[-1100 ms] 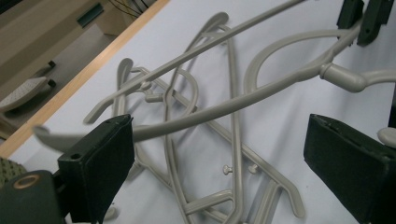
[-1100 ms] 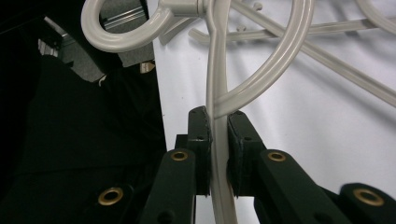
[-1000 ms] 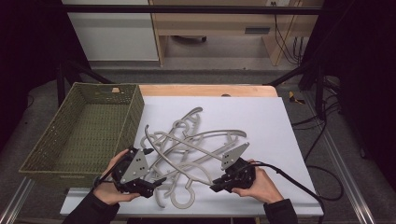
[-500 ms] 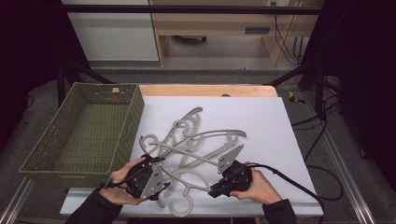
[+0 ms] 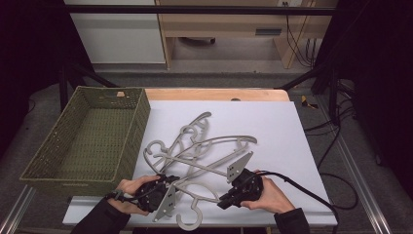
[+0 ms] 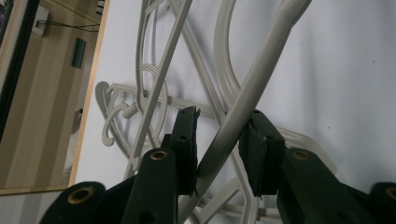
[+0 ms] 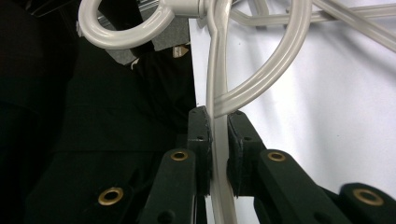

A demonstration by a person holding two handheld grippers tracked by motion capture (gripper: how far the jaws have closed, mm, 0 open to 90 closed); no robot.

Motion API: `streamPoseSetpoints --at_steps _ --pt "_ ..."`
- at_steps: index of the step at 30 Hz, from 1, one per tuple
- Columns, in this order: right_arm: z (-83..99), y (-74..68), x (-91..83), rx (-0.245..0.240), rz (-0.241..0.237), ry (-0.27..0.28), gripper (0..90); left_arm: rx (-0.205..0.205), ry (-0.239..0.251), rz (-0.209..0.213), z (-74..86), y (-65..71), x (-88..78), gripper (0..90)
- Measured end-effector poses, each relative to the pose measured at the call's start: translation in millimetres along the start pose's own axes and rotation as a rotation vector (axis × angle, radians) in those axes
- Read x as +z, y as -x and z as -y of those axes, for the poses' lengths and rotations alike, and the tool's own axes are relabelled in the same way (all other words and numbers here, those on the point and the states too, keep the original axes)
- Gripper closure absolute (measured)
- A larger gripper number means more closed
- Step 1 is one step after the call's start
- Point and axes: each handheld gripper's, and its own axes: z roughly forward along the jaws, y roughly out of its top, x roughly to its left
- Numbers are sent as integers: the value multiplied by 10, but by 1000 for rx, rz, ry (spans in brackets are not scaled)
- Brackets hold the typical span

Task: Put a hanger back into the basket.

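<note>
A tangle of several pale grey plastic hangers (image 5: pixel 204 146) lies on the white table (image 5: pixel 282 126). My left gripper (image 5: pixel 171 181) sits at the pile's near left corner. In the left gripper view its jaws have just been closing, and both pads (image 6: pixel 187 149) touch a slanted hanger bar (image 6: pixel 261 70) that crosses between them. My right gripper (image 5: pixel 222 202), at the near right of the pile, is shut on the thin arm (image 7: pixel 218 154) of a hanger whose round hook (image 7: pixel 126 23) shows beyond its jaws. A hand holds each gripper.
A green woven basket (image 5: pixel 83 180) stands along the table's left side, holding nothing. One hanger hook (image 5: pixel 190 220) reaches to the table's front edge. Bare white surface (image 5: pixel 272 122) spreads to the right and behind the pile. A black cable (image 5: pixel 311 195) trails off right.
My left gripper has moved right and down into the pile, and its jaws have closed from wide apart onto a hanger bar. The right gripper has stayed where it was.
</note>
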Motion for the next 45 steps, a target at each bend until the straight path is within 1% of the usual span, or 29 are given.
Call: streamPoseSetpoints --at_steps 5,7,10,11,18,19,20,22,23,24,25,26,28,29,30,32,33,34,35,36,37,38,39,40,41,42,43,44,45 --pt "1 -5 -20 -9 5 3 811 31 1 -11 -6 35 -12 701" --pt "1 -9 -33 -10 12 8 809 44 -9 -9 -15 48 -18 715" --pt "4 -13 -46 -16 15 13 808 48 -9 -11 -25 56 -22 725" --pt "5 -11 -51 -29 17 19 807 47 -11 -14 -32 56 -27 725" --pt "15 -45 -125 -67 53 51 795 53 -11 -3 -64 77 -57 753" --pt "19 -47 -138 -83 70 61 790 56 -11 -7 -69 84 -61 760" --pt "19 -55 -152 -87 86 67 787 63 -9 -16 -73 88 -66 765" --pt "25 -67 -182 -107 116 81 776 63 -10 -9 -77 84 -73 774" --pt "25 -67 -182 -107 116 81 776 63 -7 -8 -79 79 -81 774" --pt "28 -75 -201 -122 140 94 769 57 -4 2 -79 74 -85 780" --pt "30 -79 -211 -126 161 102 757 51 0 4 -79 76 -87 786" --pt "38 -78 -236 -133 202 146 730 42 1 7 -87 69 -96 794" --pt "41 -74 -245 -139 206 156 722 40 0 5 -93 67 -101 795" --pt "44 -72 -258 -142 213 165 711 30 -2 7 -103 63 -109 795" --pt "44 -70 -278 -147 246 203 677 22 2 8 -103 56 -114 797" --pt "47 -67 -303 -147 273 240 660 0 -1 5 -106 36 -128 797" --pt "50 -69 -328 -137 294 270 625 -5 -8 5 -108 30 -125 797" --pt "55 -69 -359 -134 309 304 610 -11 -15 1 -111 29 -119 796" --pt "62 -71 -396 -128 325 341 567 -22 -21 -1 -113 26 -110 797" --pt "71 -74 -449 -114 354 389 545 -33 -21 2 -112 20 -106 797" --pt "77 -78 -483 -112 374 414 529 -33 -21 2 -112 20 -106 796" --pt "89 -87 -536 -101 406 465 473 -64 -20 14 -113 -6 -115 797" --pt "100 -90 -568 -95 425 495 449 -78 -15 15 -108 -19 -124 797" --pt "100 -90 -568 -95 425 495 449 -78 -15 15 -108 -19 -124 796" --pt "149 -98 -662 -69 482 552 383 -100 -13 16 -110 -42 -141 797" --pt "165 -96 -687 -56 498 566 354 -126 -12 17 -113 -62 -166 797" --pt "165 -96 -687 -56 498 566 354 -126 -12 17 -113 -62 -166 797" --pt "183 -94 -711 -45 516 579 354 -143 -10 19 -111 -80 -182 797" --pt "234 -98 -780 -27 555 623 303 -172 -7 17 -110 -101 -198 796"
